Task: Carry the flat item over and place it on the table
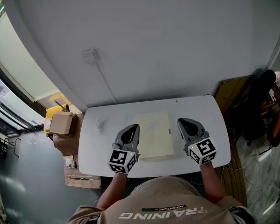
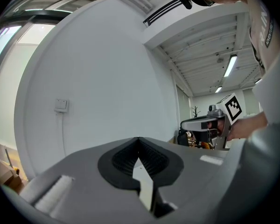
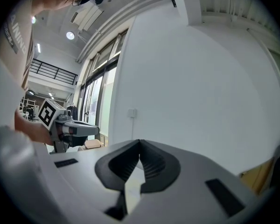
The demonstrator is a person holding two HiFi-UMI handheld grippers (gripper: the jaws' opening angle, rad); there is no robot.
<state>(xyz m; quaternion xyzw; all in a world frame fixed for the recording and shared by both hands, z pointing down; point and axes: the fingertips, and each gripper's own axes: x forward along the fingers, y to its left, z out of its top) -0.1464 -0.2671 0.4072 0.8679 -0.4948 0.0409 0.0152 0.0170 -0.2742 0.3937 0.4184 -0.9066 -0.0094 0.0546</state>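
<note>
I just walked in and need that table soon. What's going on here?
A person stands at the white table with a gripper in each hand. A pale flat sheet lies on the tabletop. The left gripper and right gripper sit at its left and right edges, pointing towards the wall. Both have their jaws shut with nothing between them. Whether either touches the sheet cannot be told, but it looks set down.

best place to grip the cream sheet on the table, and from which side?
Probably its side edges. The cream sheet is thin and lies flat on the table, so come in level from left and right, jaws rolled to close top-to-bottom over an edge.
</note>
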